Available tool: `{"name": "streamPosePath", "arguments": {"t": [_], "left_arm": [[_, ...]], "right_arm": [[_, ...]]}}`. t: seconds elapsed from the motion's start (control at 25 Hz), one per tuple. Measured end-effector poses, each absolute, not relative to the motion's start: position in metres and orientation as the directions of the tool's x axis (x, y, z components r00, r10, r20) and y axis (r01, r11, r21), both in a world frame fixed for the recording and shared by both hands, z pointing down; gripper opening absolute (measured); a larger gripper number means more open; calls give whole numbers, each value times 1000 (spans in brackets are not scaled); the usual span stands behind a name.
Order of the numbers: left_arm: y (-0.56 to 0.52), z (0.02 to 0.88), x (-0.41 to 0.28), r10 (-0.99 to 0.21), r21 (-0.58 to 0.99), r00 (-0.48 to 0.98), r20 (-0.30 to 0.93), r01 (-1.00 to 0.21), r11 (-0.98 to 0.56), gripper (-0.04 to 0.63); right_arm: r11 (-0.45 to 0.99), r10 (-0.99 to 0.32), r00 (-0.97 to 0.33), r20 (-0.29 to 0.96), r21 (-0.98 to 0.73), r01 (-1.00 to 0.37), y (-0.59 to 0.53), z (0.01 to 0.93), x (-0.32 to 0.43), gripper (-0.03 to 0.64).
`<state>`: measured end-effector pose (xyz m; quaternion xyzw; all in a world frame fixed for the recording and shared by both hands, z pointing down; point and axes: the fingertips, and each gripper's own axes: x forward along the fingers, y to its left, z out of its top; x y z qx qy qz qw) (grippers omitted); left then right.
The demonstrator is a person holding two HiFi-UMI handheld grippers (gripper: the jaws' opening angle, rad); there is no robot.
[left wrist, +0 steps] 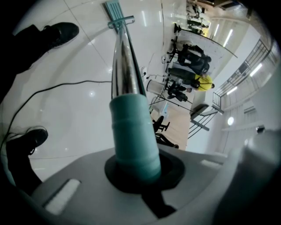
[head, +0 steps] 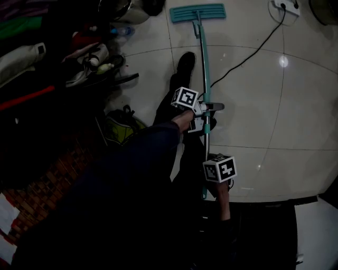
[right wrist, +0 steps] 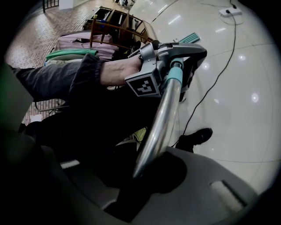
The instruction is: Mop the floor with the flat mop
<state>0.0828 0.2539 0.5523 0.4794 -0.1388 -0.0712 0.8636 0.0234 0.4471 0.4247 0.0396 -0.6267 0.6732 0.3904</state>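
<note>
The flat mop lies along the white tiled floor, its teal head [head: 197, 12] far from me and its chrome handle [head: 206, 68] running back toward my body. My left gripper [head: 205, 109] is shut on the handle at its teal sleeve [left wrist: 131, 132], looking down the pole [left wrist: 125, 66] to the mop head [left wrist: 116, 11]. My right gripper [head: 215, 182] is shut on the handle lower down, near its end. In the right gripper view the chrome pole [right wrist: 160, 118] rises from the right gripper [right wrist: 149, 176] up to the left gripper [right wrist: 175, 55].
A black cable [head: 248, 55] crosses the tiles to a white power strip [head: 285, 6] at the far right. My dark shoe [head: 186, 63] stands just left of the handle. Bags and clutter [head: 95, 63] crowd the left side, with a metal pot [head: 119, 8] beyond.
</note>
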Motion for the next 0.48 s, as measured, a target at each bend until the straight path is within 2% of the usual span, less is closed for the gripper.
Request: {"name": "streamPosePath", "arguments": {"t": [0.48], "left_arm": [[-1, 572, -28, -317, 876, 940, 128, 43, 480, 3]], "right_arm": [[101, 448, -694, 563, -803, -587, 205, 459, -89, 87]]}}
